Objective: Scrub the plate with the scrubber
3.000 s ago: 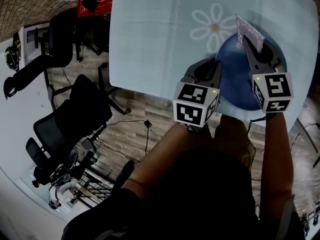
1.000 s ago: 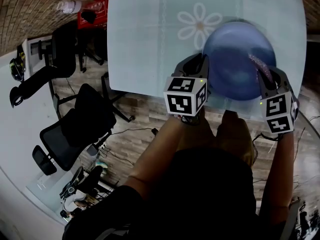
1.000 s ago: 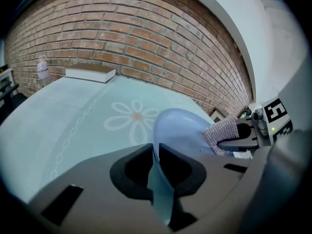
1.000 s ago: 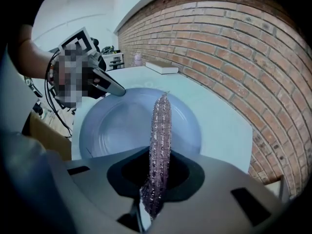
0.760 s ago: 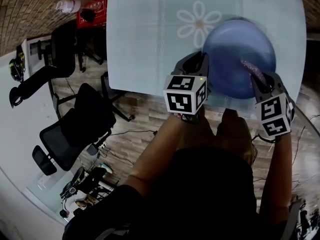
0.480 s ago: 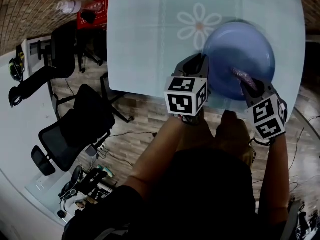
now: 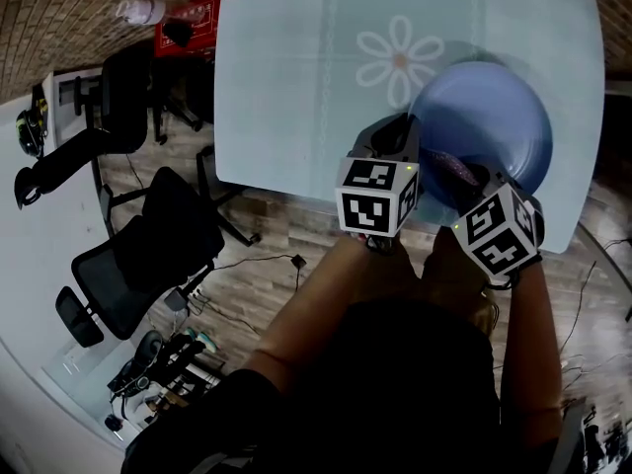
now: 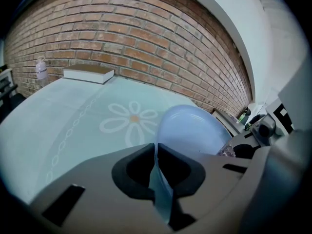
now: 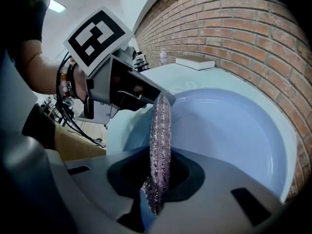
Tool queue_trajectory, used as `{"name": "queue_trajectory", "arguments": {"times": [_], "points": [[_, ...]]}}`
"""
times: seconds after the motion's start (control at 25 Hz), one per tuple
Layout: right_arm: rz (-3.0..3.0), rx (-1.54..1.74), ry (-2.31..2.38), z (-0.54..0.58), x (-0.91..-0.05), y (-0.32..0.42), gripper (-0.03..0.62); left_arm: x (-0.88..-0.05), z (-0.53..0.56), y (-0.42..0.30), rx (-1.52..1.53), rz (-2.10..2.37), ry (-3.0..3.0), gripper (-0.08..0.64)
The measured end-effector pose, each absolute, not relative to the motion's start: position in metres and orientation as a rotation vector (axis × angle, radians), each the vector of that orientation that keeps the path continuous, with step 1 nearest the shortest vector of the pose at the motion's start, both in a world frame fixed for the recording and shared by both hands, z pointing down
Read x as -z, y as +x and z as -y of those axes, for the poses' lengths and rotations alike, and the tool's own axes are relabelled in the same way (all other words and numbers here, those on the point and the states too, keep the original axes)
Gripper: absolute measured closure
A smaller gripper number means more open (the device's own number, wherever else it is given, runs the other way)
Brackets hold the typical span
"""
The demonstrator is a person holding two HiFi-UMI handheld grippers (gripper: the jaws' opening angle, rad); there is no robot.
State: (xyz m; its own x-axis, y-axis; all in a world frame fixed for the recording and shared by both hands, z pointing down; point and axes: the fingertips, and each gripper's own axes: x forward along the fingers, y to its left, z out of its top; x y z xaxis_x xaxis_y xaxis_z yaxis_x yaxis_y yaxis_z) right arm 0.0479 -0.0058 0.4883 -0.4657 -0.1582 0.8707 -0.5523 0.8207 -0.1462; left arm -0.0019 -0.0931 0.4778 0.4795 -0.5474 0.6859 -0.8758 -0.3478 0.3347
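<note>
Two hand-held grippers sit close together at the near edge of the table [image 7: 286,97], each with a marker cube on top. The left gripper [image 8: 157,149] has just been closing its jaws, and they stand narrow, clamped on the thin near-left rim of the blue plate [image 8: 192,128], which runs up between the pads. The right gripper [image 9: 160,156] is pinched tight on the scrubber [image 9: 161,126], a purple, glittery strip that stands out beyond the jaws.

From above, the right gripper [image 7: 462,174] is just beside the left gripper [image 7: 398,134]; the scrubber [image 7: 447,165] lies over the near-left part of the plate [image 7: 499,117], its tip reaching towards the left gripper's jaws. Whether it presses on the surface I cannot tell.

The plate rests on the pale blue table at the right side. Just beyond its left edge is a white flower print [image 7: 400,59]. Farther back, at the table's far end, lies a flat white box [image 8: 88,73]; a small bottle [image 8: 41,68] stands near it. A brick wall [image 8: 146,33] closes the view behind. Black office chairs [image 7: 148,235] stand on the wooden floor to the left of the table.
</note>
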Motion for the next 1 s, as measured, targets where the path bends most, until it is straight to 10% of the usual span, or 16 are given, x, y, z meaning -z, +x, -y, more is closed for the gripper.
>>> {"name": "queue_trajectory", "arguments": {"times": [1.0], "points": [[1.99, -0.649, 0.748, 0.086, -0.491, 0.049, 0.514, -0.48, 0.09, -0.004, -0.674, 1.145, 2.063, 0.52]]}}
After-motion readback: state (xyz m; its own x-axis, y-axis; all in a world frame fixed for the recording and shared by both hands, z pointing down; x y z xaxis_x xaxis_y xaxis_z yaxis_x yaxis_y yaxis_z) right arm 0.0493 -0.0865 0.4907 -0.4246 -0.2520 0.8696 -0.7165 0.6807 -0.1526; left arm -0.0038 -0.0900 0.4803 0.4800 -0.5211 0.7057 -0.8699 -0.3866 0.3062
